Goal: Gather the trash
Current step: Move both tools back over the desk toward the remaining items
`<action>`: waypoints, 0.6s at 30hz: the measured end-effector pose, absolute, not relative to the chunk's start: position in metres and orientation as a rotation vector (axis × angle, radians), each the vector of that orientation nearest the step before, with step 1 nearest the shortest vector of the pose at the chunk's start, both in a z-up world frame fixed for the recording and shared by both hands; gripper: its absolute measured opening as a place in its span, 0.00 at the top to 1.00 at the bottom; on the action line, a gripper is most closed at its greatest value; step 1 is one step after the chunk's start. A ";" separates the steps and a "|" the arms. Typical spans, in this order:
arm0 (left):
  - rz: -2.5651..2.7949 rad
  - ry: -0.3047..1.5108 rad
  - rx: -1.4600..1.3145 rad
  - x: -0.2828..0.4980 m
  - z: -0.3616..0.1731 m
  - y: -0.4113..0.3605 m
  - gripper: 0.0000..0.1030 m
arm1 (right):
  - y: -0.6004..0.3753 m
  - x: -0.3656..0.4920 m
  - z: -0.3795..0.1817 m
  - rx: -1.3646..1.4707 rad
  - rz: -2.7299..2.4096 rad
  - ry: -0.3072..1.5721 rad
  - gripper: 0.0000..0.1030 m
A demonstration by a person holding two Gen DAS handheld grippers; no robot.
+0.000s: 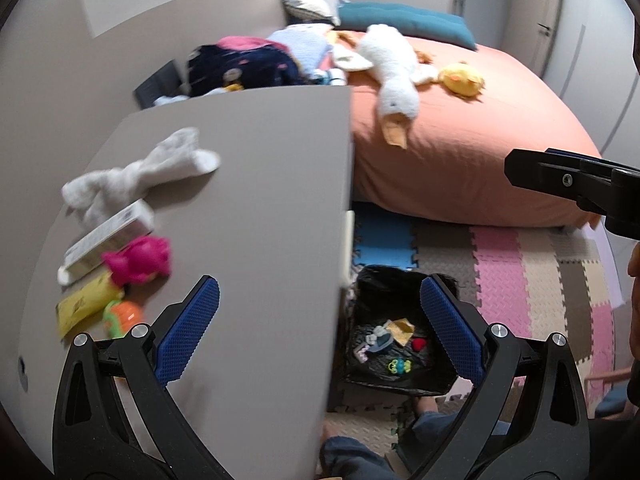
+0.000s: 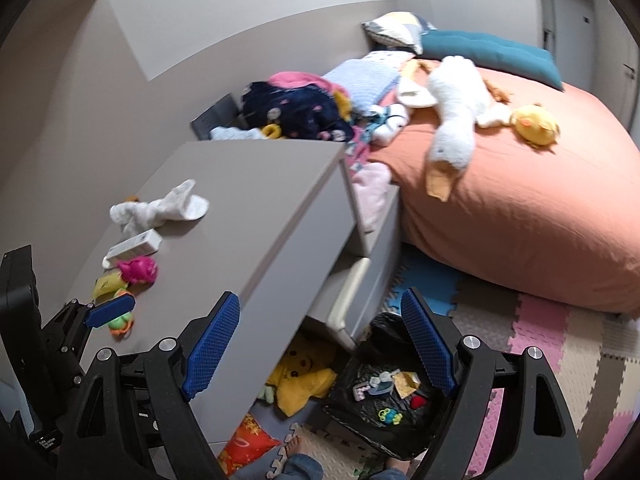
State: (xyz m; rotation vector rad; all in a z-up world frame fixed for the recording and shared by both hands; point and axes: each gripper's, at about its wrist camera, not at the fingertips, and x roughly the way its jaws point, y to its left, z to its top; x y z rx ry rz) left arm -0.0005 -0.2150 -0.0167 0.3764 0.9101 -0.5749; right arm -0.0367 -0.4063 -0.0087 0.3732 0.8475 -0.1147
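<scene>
A black-lined trash bin (image 1: 394,376) stands on the floor beside the grey dresser (image 1: 260,220), holding several small scraps; it also shows in the right wrist view (image 2: 380,420). On the dresser top lie a yellow wrapper (image 1: 82,304), a white box (image 1: 110,238), a pink toy (image 1: 138,260), an orange-green toy (image 1: 124,316) and a white sock (image 1: 144,172). My left gripper (image 1: 320,328) is open and empty above the dresser's right edge. My right gripper (image 2: 320,348) is open and empty above the dresser edge and bin (image 2: 380,420).
A bed with an orange cover (image 2: 520,200) carries a white goose plush (image 2: 456,120), a yellow chick plush (image 2: 534,122) and clothes (image 2: 300,108). A dresser drawer (image 2: 376,200) stands open. Foam puzzle mats (image 1: 520,280) cover the floor. A yellow plush (image 2: 300,376) lies under the dresser edge.
</scene>
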 end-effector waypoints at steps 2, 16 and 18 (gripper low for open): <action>-0.541 0.915 0.364 0.003 -0.017 -0.202 0.06 | -0.397 -0.029 -0.010 0.364 -0.090 0.854 0.19; -0.360 0.934 0.290 0.025 -0.026 -0.133 0.06 | -0.336 0.014 -0.017 0.306 0.071 0.882 0.19; -0.332 0.931 0.266 0.031 -0.027 -0.123 0.06 | -0.329 0.019 -0.017 0.295 0.088 0.885 0.19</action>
